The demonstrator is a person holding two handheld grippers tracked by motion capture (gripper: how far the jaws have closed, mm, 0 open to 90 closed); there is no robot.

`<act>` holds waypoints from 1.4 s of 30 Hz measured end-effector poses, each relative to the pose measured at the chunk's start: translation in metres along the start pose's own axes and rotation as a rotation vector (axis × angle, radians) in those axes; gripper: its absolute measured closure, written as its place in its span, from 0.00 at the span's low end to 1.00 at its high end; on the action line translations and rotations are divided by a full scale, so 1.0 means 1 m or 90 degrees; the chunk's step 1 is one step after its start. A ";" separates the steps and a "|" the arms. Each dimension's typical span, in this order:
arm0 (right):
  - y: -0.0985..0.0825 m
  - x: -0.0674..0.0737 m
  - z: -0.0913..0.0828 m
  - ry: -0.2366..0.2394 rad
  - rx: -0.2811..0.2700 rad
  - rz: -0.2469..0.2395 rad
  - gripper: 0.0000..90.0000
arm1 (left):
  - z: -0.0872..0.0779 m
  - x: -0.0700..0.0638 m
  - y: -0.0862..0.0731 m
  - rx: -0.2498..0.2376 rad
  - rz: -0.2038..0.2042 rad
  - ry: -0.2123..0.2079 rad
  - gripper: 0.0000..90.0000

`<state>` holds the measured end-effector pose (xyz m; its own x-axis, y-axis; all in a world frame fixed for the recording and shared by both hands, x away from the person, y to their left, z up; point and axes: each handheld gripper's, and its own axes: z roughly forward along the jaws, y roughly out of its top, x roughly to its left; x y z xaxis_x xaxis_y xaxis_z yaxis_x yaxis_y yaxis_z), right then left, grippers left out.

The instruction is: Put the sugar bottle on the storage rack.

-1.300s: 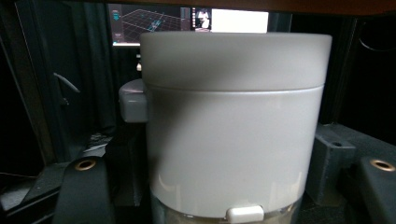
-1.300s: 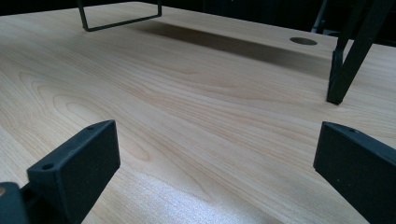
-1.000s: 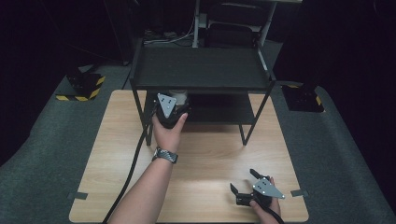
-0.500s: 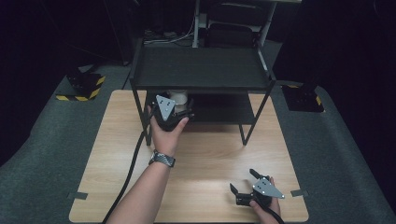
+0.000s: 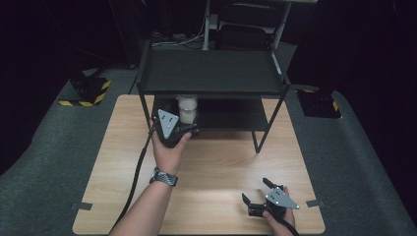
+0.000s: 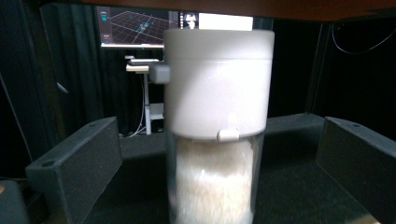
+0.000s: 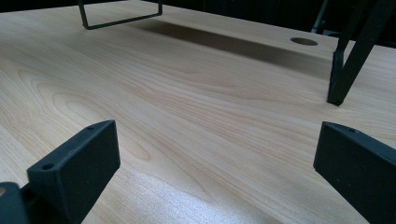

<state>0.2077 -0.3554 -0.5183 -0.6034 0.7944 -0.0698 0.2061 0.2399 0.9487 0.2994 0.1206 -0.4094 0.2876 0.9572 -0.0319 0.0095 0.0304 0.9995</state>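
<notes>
No readable text or labels anywhere.

Jar [image 6: 215,140] base cut off at bottom edge; contents blurred.

The left gripper [image 5: 183,129] has drawn back from under the black shelf [image 5: 211,71] toward the person, a short way across the wooden table [image 5: 221,162]. Its jaws have just been opening and now stand wide on either side of the white-lidded jar [image 6: 215,140], their pads clear of it. The jar, earlier mostly covered by the gripper, now shows on the lower tier [image 5: 231,115], apparently standing free, though the high view is dim there.
</notes>
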 end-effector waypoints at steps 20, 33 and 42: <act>0.001 0.001 0.000 -0.001 0.004 -0.003 0.00 | -0.061 0.016 -0.051 -0.026 -0.002 -0.028 0.01; 0.002 0.002 0.001 -0.002 0.005 -0.006 0.00 | -0.108 0.027 -0.092 -0.005 -0.007 -0.034 0.01; 0.002 0.001 0.001 -0.002 0.005 -0.006 0.00 | -0.132 0.033 -0.111 0.037 -0.004 -0.033 0.01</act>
<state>0.2076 -0.3534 -0.5172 -0.6033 0.7935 -0.0794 0.2068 0.2518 0.9454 0.1817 0.1872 -0.5217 0.3363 0.9409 -0.0398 0.0674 0.0181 0.9976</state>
